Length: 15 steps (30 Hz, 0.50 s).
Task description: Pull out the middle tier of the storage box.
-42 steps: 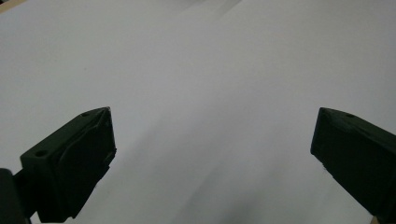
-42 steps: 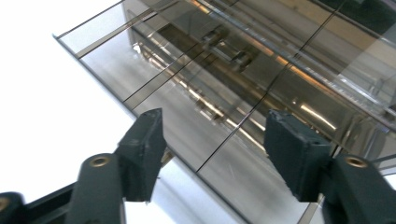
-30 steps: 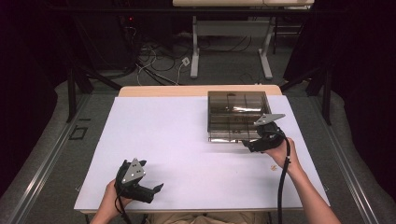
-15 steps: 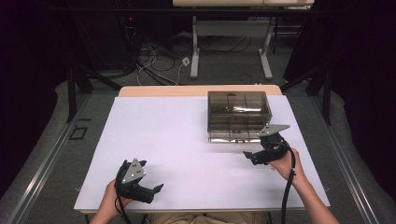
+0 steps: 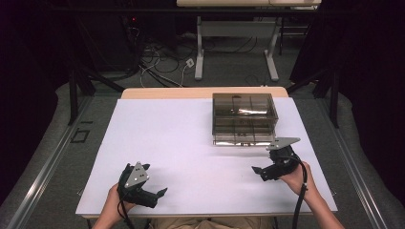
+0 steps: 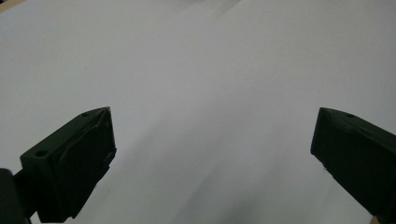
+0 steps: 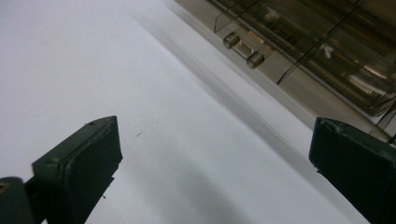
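Observation:
A smoked see-through drawer box [image 5: 244, 119] stands on the white table [image 5: 167, 138] at the back right. My right gripper [image 5: 260, 167] hovers just in front of its right corner, clear of it. In the right gripper view [image 7: 215, 144] the jaws stand wide; they have just been opening, and between them is nothing but bare tabletop. The box front [image 7: 317, 42] with its small clear handle [image 7: 243, 49] lies ahead at the upper right. My left gripper [image 5: 156, 182] rests near the front left edge, open [image 6: 212, 140] over bare white surface.
The table's wooden back edge [image 5: 200, 92] shows behind the white sheet. Beyond it are a desk frame [image 5: 234, 47] and loose cables [image 5: 162, 62] on the floor. Dark curtains close in on both sides.
My right gripper has drawn back from the box's front towards the near right of the table, and its jaws have spread. The left gripper has stayed put.

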Tool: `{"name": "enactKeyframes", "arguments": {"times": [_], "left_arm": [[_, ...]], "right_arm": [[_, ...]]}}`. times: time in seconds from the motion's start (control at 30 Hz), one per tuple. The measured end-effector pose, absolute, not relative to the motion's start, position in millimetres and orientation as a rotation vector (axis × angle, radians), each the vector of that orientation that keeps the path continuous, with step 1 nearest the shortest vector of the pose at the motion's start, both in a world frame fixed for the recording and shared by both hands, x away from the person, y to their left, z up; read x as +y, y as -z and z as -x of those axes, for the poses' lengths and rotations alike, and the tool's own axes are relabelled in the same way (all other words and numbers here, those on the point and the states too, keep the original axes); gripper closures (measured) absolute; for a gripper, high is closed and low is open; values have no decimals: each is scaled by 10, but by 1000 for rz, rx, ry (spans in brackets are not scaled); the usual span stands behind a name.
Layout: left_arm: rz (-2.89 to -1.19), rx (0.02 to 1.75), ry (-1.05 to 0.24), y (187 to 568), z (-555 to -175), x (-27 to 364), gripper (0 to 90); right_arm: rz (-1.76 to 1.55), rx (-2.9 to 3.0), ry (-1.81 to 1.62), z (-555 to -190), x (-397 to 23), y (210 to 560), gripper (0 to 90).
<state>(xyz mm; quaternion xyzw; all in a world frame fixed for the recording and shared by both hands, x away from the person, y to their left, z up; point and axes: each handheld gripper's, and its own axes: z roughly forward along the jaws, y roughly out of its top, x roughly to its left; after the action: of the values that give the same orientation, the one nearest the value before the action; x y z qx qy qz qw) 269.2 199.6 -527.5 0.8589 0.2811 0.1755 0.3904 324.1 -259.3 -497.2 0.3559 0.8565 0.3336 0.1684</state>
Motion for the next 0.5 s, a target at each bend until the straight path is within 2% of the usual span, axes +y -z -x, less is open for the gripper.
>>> {"name": "enactKeyframes", "arguments": {"times": [0.5], "left_arm": [[-2180, 712, -447, 5276, -2691, 1991, 0]], "right_arm": [[-1013, 2443, -933, -3027, -2699, 5094, 0]]}}
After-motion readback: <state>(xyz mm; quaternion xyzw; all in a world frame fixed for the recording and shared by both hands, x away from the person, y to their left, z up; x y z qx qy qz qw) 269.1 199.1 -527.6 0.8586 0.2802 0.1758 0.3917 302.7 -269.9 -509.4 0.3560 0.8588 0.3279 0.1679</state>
